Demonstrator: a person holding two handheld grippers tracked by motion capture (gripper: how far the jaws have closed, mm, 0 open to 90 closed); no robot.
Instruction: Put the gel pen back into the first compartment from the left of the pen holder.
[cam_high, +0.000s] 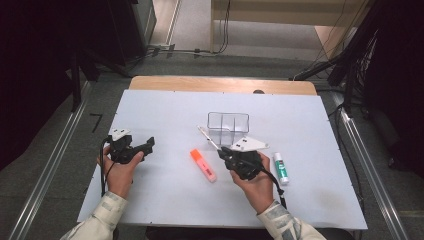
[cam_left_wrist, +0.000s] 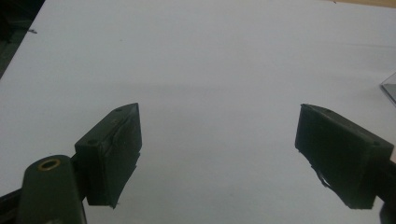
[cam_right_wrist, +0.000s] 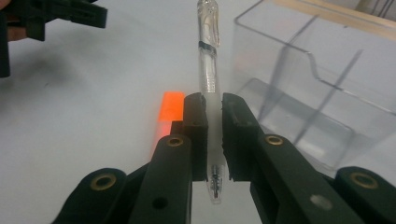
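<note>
Lying across most of the white table top (cam_high: 165, 107) is bare surface, with wide open room at the left and along the far edge, where a strip of wood shows. Near the middle stands a clear plastic organizer (cam_high: 228, 127), its partitions visible through the walls. An orange highlighter (cam_high: 203, 165) lies just left of the right gripper (cam_high: 223, 152), and a green-and-white glue stick (cam_high: 280, 167) lies close on its other side. The right gripper has its jaws nearly together, clamped on a clear pen (cam_right_wrist: 208, 70) (pads pressing both sides of the barrel), which points up past the organizer's near-left corner. The left gripper (cam_high: 148, 144) sits well apart at the left, jaws spread wide with nothing between them, above bare table.
</note>
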